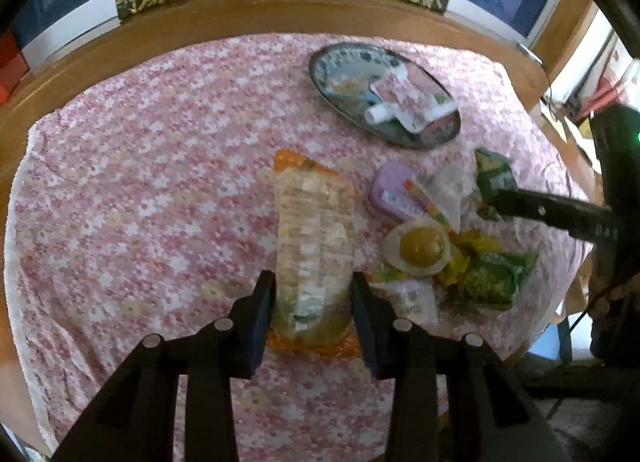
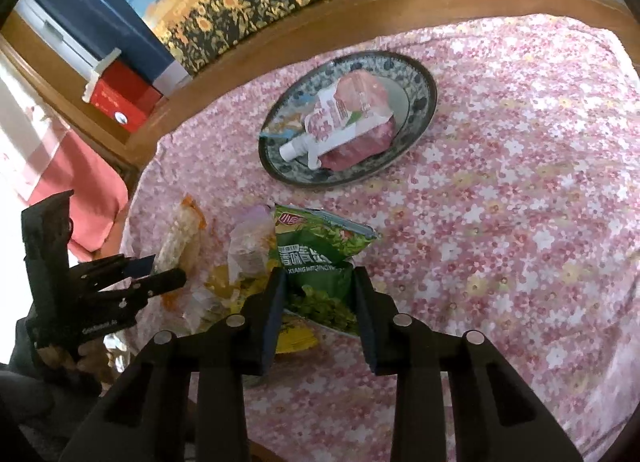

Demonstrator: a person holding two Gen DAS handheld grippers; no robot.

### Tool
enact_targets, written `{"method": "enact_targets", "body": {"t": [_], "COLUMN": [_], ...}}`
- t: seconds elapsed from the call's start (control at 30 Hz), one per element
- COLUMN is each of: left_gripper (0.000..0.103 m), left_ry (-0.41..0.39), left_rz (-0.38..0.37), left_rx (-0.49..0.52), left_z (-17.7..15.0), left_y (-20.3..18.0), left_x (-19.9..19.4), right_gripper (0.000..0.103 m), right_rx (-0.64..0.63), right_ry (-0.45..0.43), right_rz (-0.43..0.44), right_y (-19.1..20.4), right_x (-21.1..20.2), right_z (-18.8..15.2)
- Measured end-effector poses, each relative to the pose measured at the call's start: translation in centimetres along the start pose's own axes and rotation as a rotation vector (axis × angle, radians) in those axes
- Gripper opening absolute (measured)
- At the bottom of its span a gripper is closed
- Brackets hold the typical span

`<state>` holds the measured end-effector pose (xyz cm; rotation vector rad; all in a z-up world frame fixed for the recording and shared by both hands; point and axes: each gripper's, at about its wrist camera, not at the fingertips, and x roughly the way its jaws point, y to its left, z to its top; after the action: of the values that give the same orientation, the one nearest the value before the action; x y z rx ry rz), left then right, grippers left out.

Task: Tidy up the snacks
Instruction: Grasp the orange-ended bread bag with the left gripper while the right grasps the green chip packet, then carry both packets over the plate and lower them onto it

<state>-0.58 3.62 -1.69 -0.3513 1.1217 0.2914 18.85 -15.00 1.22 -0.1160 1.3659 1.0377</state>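
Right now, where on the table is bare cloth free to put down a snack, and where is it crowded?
Free: the tablecloth left of the long cracker pack, and the wide stretch right of the plate and green bag. Crowded: the snack pile between those two packs. The plate already holds pouches, with some bare rim.

A home: floral tablecloth on wooden table, patterned plate

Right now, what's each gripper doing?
Left gripper shut on cracker pack. Right gripper shut on green bag. Plate holds pouches.
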Motion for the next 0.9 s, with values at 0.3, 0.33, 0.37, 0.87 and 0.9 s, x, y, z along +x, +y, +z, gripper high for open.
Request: {"method": "enact_targets", "body": {"t": [0.3, 0.33, 0.37, 0.87, 0.9], "left_gripper": [0.04, 0.04, 0.04, 0.04, 0.04], "left_ry": [-0.084, -0.092, -0.1, -0.138, -0.131], "left_rz": [-0.047, -0.058, -0.072, -0.116, -0.119], "left_rx": [-0.004, -0.003, -0.003, 0.032, 0.03], "left_z": [1.6, 1.6, 1.8, 4.0, 4.1], "left_y": [0.4, 0.3, 0.2, -1.5, -1.4], "left_x": [-3.2, -3.5, -3.7, -3.5, -3.3], "right_gripper": [0.034, 0.034, 0.034, 0.034, 0.034], "right_rx": [0.004, 0.012, 0.017, -0.006, -0.006], "right_ry": [-0.076, -0.074, -0.076, -0.069, -0.064], "right_rz": [0.022, 0.022, 0.027, 0.034, 0.029], "right_y": [2.1, 2.4, 2.7, 3.6, 3.6], "right_x": [-4.3, -4.6, -4.8, -5.6, -5.6], "right_z": [0.4, 0.4, 0.5, 1.4, 1.4]}}
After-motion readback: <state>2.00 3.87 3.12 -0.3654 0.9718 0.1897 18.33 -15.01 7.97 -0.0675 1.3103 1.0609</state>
